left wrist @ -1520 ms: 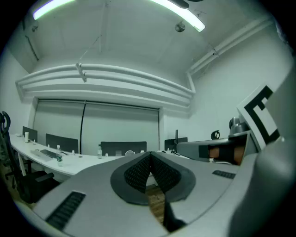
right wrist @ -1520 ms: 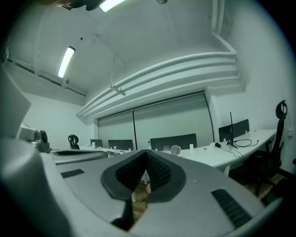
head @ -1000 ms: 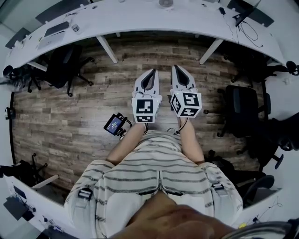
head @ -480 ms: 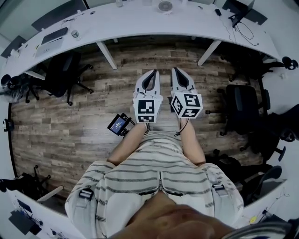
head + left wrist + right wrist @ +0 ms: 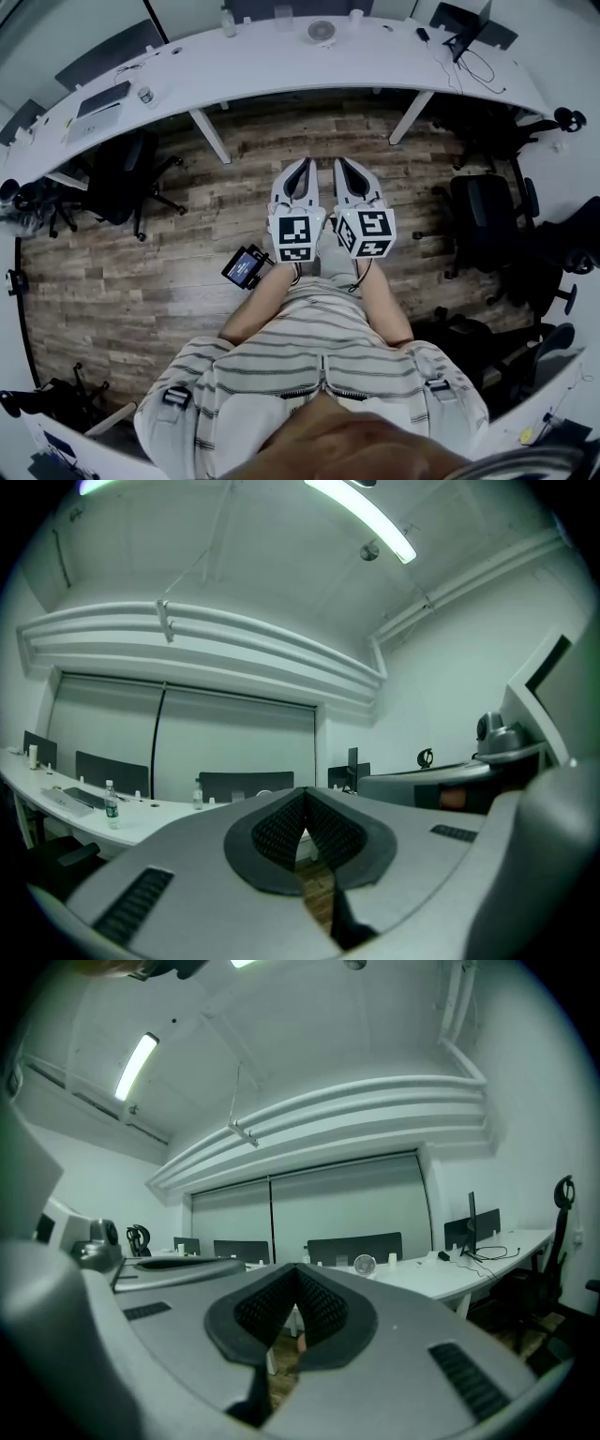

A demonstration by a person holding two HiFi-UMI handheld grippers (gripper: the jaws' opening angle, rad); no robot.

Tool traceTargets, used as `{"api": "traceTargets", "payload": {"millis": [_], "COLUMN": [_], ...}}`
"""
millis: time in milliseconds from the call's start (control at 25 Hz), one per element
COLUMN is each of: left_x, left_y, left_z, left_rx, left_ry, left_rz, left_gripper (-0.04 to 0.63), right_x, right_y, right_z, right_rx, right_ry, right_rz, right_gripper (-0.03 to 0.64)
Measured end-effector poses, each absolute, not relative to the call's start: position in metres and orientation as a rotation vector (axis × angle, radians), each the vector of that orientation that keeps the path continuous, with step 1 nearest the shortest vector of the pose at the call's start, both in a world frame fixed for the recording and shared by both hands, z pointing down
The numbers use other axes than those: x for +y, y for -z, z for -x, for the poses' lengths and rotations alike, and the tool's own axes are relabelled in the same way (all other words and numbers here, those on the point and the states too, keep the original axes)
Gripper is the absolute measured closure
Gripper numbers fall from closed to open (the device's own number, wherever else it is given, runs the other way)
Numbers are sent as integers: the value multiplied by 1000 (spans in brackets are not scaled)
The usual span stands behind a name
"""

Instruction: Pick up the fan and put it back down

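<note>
Fan [image 5: 321, 31] well away on the curved white bench [image 5: 244, 66], near its far edge. Held left gripper [image 5: 302, 167] and right gripper [image 5: 343, 165] level, side by side above the wood floor [image 5: 141, 253], both clenched on nothing. Probably best to walk closer first, opening jaws only near the fan. Caught the fan [image 5: 364, 1264] small and round past the jaws in right gripper view. Not found in left gripper view, only a water bottle [image 5: 111, 803].

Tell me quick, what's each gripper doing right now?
Left gripper: shut, holding nothing.
Right gripper: shut, holding nothing.
</note>
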State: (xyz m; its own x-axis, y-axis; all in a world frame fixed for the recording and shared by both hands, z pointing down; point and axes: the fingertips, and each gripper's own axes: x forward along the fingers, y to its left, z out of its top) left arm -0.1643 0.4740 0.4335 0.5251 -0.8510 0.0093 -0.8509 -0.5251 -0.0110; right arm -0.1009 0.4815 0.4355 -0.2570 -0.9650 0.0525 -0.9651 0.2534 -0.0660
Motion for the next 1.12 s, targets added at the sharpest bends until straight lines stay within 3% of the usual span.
{"api": "traceTargets", "payload": {"millis": [640,1120], "left_x": [394,273], "left_y": [-447,-462], "left_z": [144,108], "left_rx": [1489,1509], "left_ry": [66,69], "left_rz": [2725,2717], "left_gripper": [588,588], "right_x": [389,270], "right_y": [-448,-466], "right_z": [93,51], "right_rx": [-2516,-2521], "right_ry": [-127,-165], "right_rz": [-1901,-1905], "right_gripper": [606,606]}}
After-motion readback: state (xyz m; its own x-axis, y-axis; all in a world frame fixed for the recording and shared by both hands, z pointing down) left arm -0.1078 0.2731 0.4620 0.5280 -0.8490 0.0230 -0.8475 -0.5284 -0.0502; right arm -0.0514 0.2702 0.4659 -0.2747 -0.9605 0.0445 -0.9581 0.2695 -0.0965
